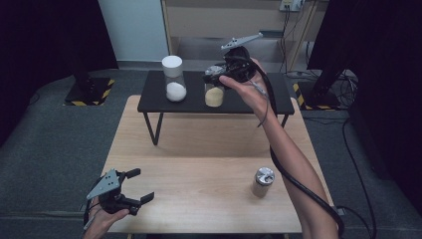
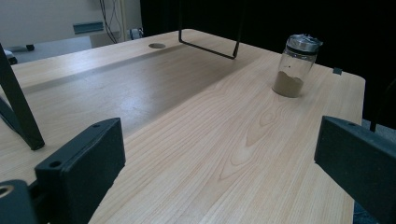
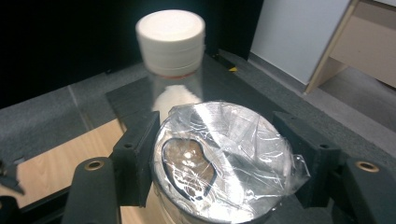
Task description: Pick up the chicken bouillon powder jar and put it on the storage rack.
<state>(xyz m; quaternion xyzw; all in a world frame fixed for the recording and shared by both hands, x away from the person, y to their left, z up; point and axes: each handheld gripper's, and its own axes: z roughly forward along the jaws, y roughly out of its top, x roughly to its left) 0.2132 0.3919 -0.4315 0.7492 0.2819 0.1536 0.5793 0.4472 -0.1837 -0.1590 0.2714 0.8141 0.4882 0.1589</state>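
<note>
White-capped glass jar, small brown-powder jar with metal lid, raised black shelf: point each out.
White-capped glass jar (image 1: pixel 173 78), high view, glass body.
Small brown-powder jar with metal lid (image 2: pixel 296 65), left gripper view, glass side.
Raised black shelf (image 1: pixel 154 92), high view, bare top.

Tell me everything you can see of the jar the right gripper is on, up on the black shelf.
The jar is clear, glass or plastic by its look, holding pale yellowish powder in its lower part. Its round silvery lid is covered with crinkled clear film. It stands upright on the black shelf, right of the white-capped jar and apart from it. The right gripper comes from above, one black jaw on each side of the lid; the left one looks pressed against it, while firm contact on the right is unclear.
</note>
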